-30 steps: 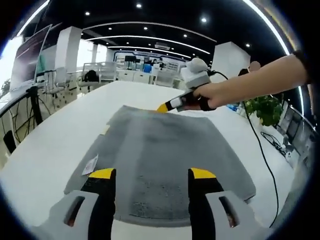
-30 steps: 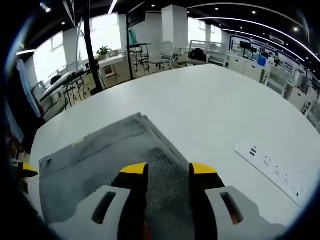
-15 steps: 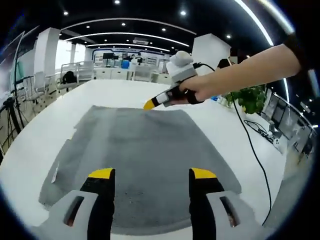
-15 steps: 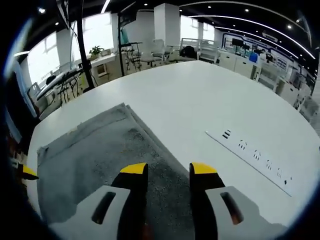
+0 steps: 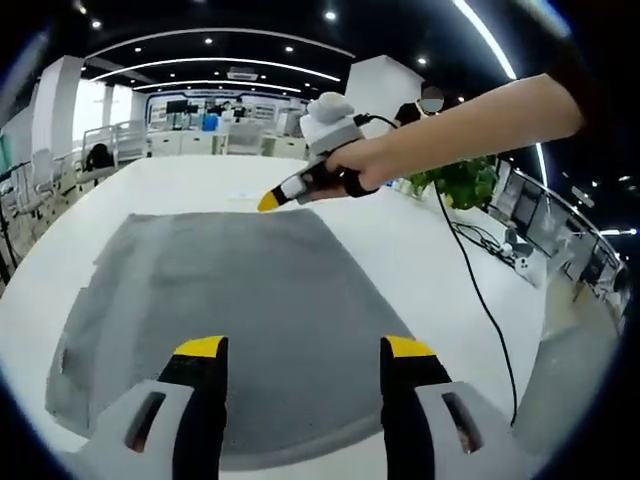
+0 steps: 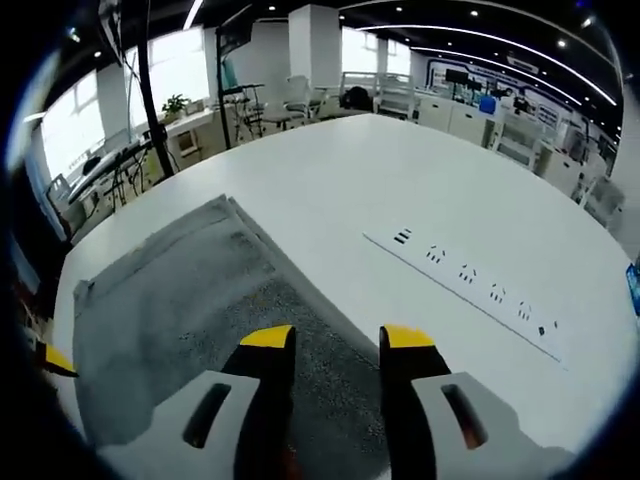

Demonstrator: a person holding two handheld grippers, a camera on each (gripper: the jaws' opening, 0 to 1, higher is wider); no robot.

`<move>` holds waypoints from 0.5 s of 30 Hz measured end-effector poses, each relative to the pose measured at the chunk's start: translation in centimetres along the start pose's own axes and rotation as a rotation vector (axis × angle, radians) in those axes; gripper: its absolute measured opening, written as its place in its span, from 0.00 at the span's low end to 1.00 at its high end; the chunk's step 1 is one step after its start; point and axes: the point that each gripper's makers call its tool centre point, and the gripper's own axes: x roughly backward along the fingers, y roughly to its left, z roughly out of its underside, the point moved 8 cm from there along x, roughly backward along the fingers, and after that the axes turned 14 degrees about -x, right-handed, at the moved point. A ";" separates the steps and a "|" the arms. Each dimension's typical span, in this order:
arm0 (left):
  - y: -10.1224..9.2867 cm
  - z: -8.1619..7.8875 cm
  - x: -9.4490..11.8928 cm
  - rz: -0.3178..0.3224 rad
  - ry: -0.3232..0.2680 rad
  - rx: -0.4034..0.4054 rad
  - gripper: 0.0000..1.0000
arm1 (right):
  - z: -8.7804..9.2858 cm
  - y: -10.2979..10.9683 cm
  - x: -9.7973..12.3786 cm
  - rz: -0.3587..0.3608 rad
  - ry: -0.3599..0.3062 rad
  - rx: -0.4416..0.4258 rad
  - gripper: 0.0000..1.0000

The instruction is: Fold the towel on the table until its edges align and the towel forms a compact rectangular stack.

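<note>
A grey towel (image 5: 220, 300) lies spread flat on the white table (image 5: 420, 260). My left gripper (image 5: 303, 350) hovers over the towel's near edge, open, its yellow-tipped jaws wide apart with nothing between them. A hand holds my right gripper (image 5: 300, 185) over the towel's far right corner, yellow tip pointing left. In the right gripper view the towel (image 6: 170, 310) runs off to the left beneath my right gripper (image 6: 335, 340), which is open and above the cloth's edge. A yellow tip of the left gripper (image 6: 55, 360) peeks in at the left.
A white power strip (image 6: 465, 290) lies on the table to the right of the towel. A black cable (image 5: 480, 290) trails from the right gripper across the table toward its right edge. A potted plant (image 5: 465, 185), desks and chairs stand beyond.
The towel's raised fold has gone and it now lies flatter and wider. The right gripper has shifted along the far edge, bringing the power strip closer in its view. Both cameras moved.
</note>
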 end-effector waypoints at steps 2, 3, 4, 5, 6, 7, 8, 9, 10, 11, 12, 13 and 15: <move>-0.6 -0.1 0.0 0.018 0.004 -0.018 0.64 | 0.2 -0.2 0.4 0.006 -0.001 -0.002 0.33; -1.0 -0.2 -0.1 0.031 0.007 -0.028 0.64 | 0.4 -0.3 0.8 0.012 -0.002 -0.006 0.33; -1.1 -0.3 -0.1 0.036 0.009 -0.032 0.64 | 0.5 -0.5 1.0 0.015 -0.002 -0.010 0.33; -1.6 -0.3 -0.2 0.055 0.016 -0.047 0.64 | 0.6 -0.6 1.4 0.018 -0.002 -0.013 0.33; -1.9 -0.3 -0.3 0.073 0.019 -0.064 0.64 | 0.7 -0.7 1.6 0.021 -0.003 -0.015 0.33; -2.3 -0.4 -0.4 0.083 0.022 -0.071 0.64 | 0.8 -1.0 1.8 0.023 -0.003 -0.018 0.33; -2.5 -0.4 -0.5 0.091 0.023 -0.074 0.64 | 0.9 -1.0 1.9 0.024 -0.003 -0.018 0.33; -2.8 -0.5 -0.6 0.101 0.025 -0.080 0.64 | 1.0 -1.4 2.3 0.030 -0.002 -0.014 0.33; -3.1 -0.6 -0.7 0.113 0.026 -0.087 0.64 | 1.1 -1.5 2.4 0.032 -0.002 -0.013 0.33; -3.5 -0.7 -0.7 0.121 0.026 -0.096 0.64 | 1.3 -1.7 2.8 0.038 0.000 -0.018 0.33; -3.7 -0.8 -0.8 0.126 0.025 -0.100 0.64 | 1.5 -1.9 3.0 0.042 0.000 -0.025 0.33; -3.9 -0.8 -0.8 0.129 0.025 -0.101 0.64 | 1.7 -2.1 3.2 0.045 0.000 -0.028 0.33; -4.5 -0.8 -1.0 0.149 0.029 -0.108 0.63 | 2.2 -2.7 3.7 0.054 0.007 -0.036 0.33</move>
